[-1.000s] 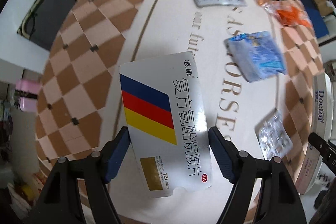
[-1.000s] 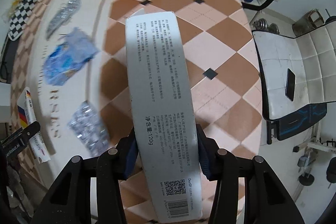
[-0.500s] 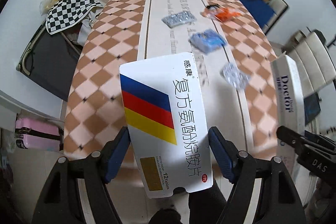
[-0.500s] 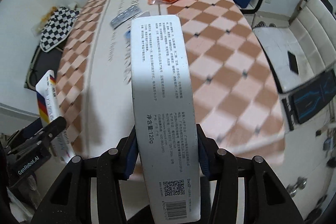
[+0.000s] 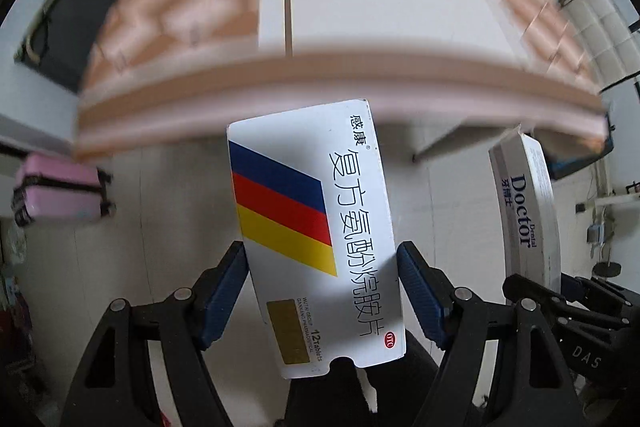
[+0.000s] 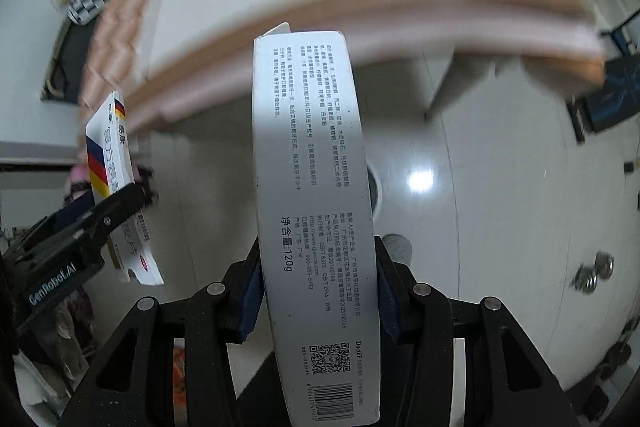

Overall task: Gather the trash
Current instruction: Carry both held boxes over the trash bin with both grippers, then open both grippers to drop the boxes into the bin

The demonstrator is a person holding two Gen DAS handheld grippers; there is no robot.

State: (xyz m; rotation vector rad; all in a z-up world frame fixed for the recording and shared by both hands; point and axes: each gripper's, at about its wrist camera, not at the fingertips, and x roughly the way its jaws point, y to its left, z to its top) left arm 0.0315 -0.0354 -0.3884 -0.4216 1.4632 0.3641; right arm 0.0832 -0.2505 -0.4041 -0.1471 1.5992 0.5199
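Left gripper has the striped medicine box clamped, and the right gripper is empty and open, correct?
Not quite. The left gripper does clamp the striped medicine box, but the right gripper is shut on a long toothpaste box, as the right wrist view shows.

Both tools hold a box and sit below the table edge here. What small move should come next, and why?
Probably lower both further toward wherever trash goes; no bin shows yet. The left tool grips the medicine box, the right tool grips the toothpaste box, and both sit off the table, over floor.
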